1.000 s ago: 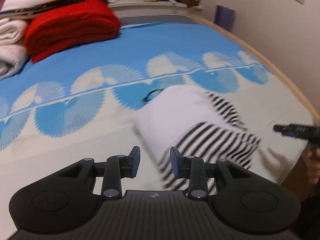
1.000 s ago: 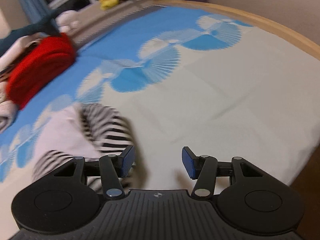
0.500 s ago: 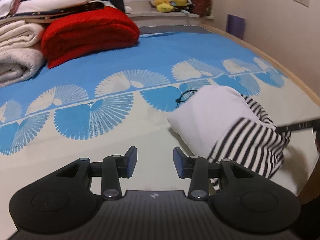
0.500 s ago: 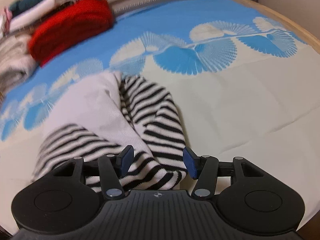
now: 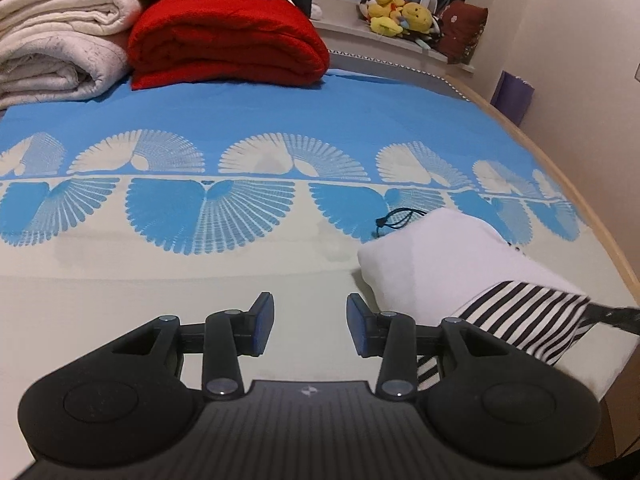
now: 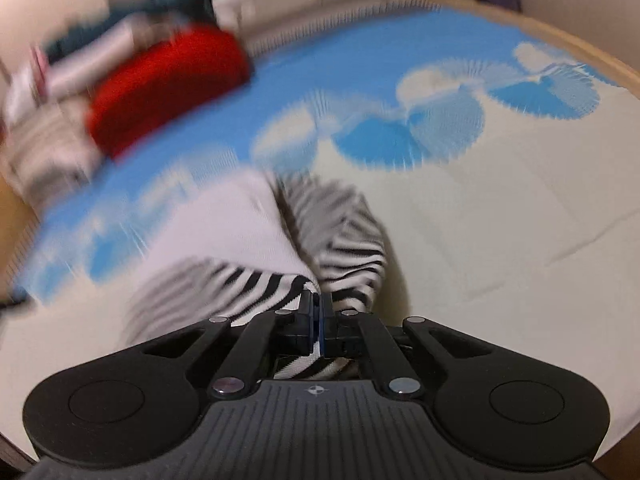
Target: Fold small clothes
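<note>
Just ahead of my right gripper (image 6: pixel 317 320) lies the white and black-striped garment (image 6: pixel 256 248) on the bedsheet (image 6: pixel 500 216); its jaws have just snapped together on the striped near edge, and a sliver of stripe shows between the pads. That view is smeared, so the folds further off are hard to read. My left gripper (image 5: pixel 310 326) hangs partly open over bare sheet, holding nothing, the garment (image 5: pixel 448 264) off to its right. The right-hand tongs show there only as a dark tip, cut off at the frame's edge.
</note>
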Available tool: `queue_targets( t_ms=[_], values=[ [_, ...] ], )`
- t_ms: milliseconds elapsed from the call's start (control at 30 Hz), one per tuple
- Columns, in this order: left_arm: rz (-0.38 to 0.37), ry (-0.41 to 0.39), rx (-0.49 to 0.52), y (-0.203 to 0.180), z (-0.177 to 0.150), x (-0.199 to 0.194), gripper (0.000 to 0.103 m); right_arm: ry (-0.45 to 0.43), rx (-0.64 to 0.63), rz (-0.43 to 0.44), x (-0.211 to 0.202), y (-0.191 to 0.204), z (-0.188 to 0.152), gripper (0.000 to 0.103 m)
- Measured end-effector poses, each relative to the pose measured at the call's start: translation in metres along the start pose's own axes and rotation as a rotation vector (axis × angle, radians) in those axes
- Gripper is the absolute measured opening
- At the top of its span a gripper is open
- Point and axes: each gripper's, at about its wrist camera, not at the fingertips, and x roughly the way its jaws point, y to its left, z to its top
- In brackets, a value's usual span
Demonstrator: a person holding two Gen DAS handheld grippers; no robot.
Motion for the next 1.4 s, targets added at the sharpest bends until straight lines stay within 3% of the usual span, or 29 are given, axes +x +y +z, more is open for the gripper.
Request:
queue_targets(
  t_ms=[100, 200, 367, 500, 633, 800, 900, 1000, 1067, 1167, 1200, 1267, 1300, 1333, 1400],
  values=[
    [-0.055, 0.022, -0.019, -0.008, -0.002, 0.003, 0.044, -0.006, 0.072, -0.014, -0.022, -0.025, -0.002, 0.000],
    [-0.113, 0.054, -0.030, -0.021, -0.005, 0.010, 0.048, 0.044, 0.096, -0.025, -0.033, -0.044, -0.010, 0.000],
    [-0.234, 0.133, 0.006, -0.061, -0.015, 0.027, 0.052, 0.166, 0.098, -0.057, -0.029, -0.062, -0.023, 0.000],
    [-0.301, 0.206, 0.064, -0.097, -0.025, 0.046, 0.063, 0.192, 0.084, -0.083, -0.020, -0.060, -0.027, 0.000],
    [-0.307, 0.263, 0.087, -0.119, -0.036, 0.069, 0.063, 0.222, 0.013, -0.139, -0.005, -0.047, -0.029, 0.000],
    [-0.170, 0.346, 0.321, -0.149, -0.065, 0.105, 0.064, 0.307, 0.022, -0.196, 0.018, -0.046, -0.030, 0.000],
    [-0.170, 0.361, 0.316, -0.150, -0.065, 0.111, 0.071, 0.332, 0.022, -0.223, 0.026, -0.045, -0.029, 0.000],
    [-0.185, 0.408, 0.262, -0.140, -0.052, 0.112, 0.078, 0.343, 0.033, -0.229, 0.030, -0.045, -0.028, 0.000],
    [-0.228, 0.385, 0.177, -0.127, -0.034, 0.111, 0.080, 0.329, 0.019, -0.230, 0.029, -0.041, -0.027, 0.001],
    [-0.234, 0.340, -0.041, -0.094, -0.014, 0.119, 0.084, 0.188, -0.055, -0.270, 0.014, -0.024, -0.020, 0.006],
    [-0.228, 0.341, -0.107, -0.084, -0.011, 0.125, 0.084, 0.125, -0.087, -0.264, 0.008, -0.017, -0.016, 0.010],
    [-0.215, 0.336, -0.238, -0.066, -0.009, 0.136, 0.084, 0.042, -0.095, -0.235, 0.004, -0.010, -0.012, 0.043],
    [-0.210, 0.339, -0.294, -0.058, -0.009, 0.143, 0.083, 0.024, -0.088, -0.206, 0.004, -0.008, -0.010, 0.050],
    [-0.212, 0.341, -0.343, -0.052, -0.009, 0.150, 0.083, 0.022, -0.085, -0.168, 0.008, -0.005, -0.009, 0.056],
    [-0.230, 0.338, -0.425, -0.045, -0.010, 0.160, 0.083, 0.061, -0.091, -0.116, 0.022, 0.001, -0.010, 0.056]
  ],
)
